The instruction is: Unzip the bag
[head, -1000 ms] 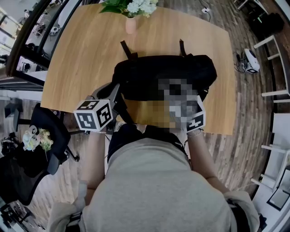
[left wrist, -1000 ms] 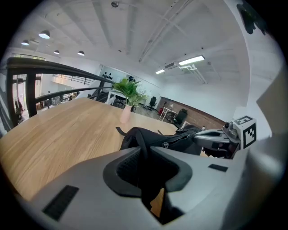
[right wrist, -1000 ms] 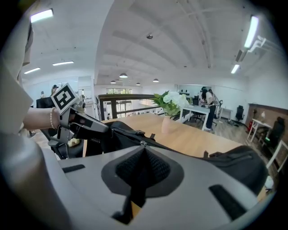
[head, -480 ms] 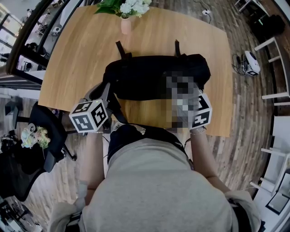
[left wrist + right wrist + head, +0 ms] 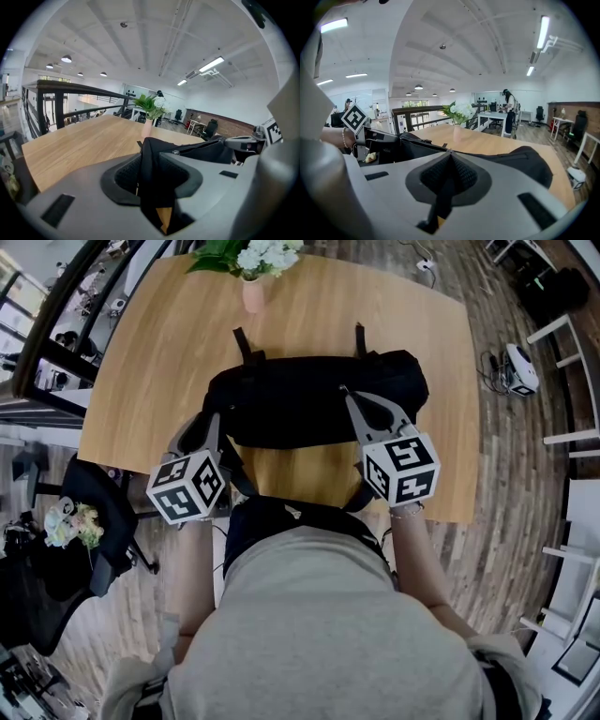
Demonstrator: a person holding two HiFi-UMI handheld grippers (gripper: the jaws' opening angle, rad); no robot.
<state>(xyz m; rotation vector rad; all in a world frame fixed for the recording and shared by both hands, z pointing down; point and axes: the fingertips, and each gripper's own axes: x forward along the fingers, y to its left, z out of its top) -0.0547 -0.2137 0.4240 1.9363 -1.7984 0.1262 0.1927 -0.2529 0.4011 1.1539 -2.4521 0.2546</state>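
Now left gripper (image 5: 204,425) (jaws just easing apart) pinches bag (image 5: 281,399) — right gripper (image 5: 352,399) shut.

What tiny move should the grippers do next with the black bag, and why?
Probably squeeze the left gripper tight on the end of the black fabric bag: its jaws have just been opening, with a fold of the bag between them. The right gripper is shut at the zip line, and the zip likely slides only if the bag is held steady.
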